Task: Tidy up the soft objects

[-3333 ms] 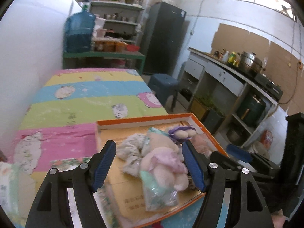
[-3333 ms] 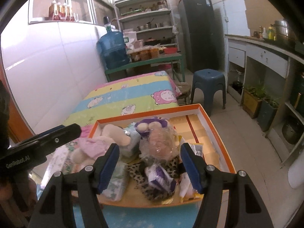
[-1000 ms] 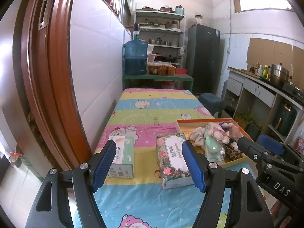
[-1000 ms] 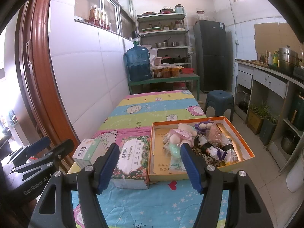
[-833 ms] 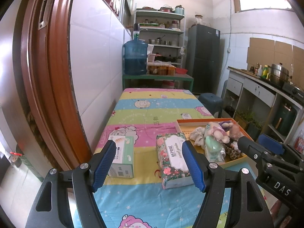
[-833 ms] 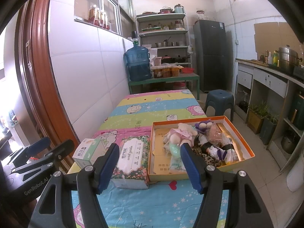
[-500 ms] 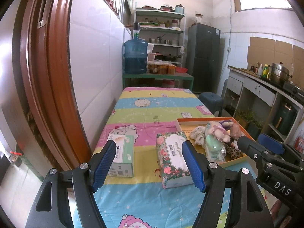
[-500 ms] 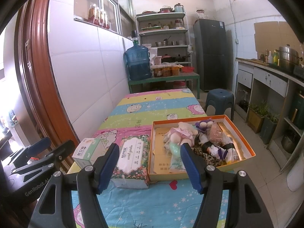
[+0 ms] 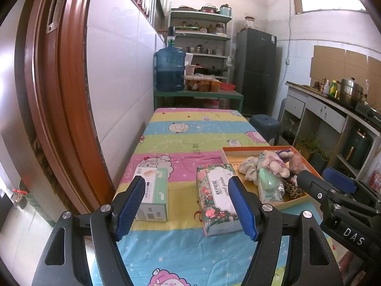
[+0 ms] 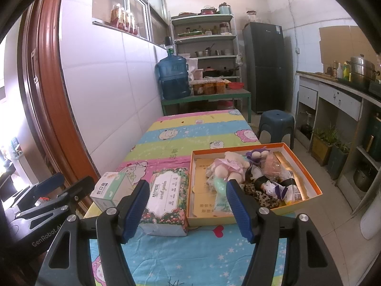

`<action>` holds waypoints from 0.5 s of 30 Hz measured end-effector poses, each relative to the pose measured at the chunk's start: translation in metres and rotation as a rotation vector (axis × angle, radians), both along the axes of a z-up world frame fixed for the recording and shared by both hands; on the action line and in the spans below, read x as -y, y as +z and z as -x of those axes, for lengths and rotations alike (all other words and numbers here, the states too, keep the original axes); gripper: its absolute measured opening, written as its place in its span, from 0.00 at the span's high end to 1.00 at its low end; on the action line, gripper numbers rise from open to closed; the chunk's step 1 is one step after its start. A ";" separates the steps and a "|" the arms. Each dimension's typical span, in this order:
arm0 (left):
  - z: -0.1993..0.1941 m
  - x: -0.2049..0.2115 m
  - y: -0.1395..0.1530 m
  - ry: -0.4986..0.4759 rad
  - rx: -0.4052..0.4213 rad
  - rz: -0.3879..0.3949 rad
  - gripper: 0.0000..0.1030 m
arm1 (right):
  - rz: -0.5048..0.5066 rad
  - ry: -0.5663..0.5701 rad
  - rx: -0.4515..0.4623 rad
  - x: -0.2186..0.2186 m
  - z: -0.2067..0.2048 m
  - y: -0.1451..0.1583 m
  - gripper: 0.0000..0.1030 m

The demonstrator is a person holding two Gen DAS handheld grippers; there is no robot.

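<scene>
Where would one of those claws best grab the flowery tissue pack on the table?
Probably across the short width of the floral tissue pack, coming from above at its middle. It lies flat and long, pointing away, with the green-and-white box on one side and the orange tray close on the other, so the fingers would need to slip into those side gaps. Its soft wrapper should give slightly.
</scene>
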State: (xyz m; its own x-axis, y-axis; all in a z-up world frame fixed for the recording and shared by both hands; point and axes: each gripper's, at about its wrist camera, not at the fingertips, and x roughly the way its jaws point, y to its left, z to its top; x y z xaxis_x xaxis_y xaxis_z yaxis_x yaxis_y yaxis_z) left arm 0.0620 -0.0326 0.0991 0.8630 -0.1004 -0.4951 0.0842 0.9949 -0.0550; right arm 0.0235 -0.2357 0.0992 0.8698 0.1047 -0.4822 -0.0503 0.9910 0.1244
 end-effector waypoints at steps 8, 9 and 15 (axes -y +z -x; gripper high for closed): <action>0.000 0.000 -0.001 0.000 -0.002 0.000 0.28 | -0.002 0.000 -0.001 0.000 -0.001 0.001 0.35; 0.000 0.000 -0.001 0.001 -0.002 -0.001 0.28 | -0.002 0.000 -0.002 0.000 -0.001 0.000 0.35; 0.000 0.000 -0.001 0.000 -0.003 0.000 0.28 | -0.003 0.003 -0.004 -0.003 -0.002 -0.003 0.35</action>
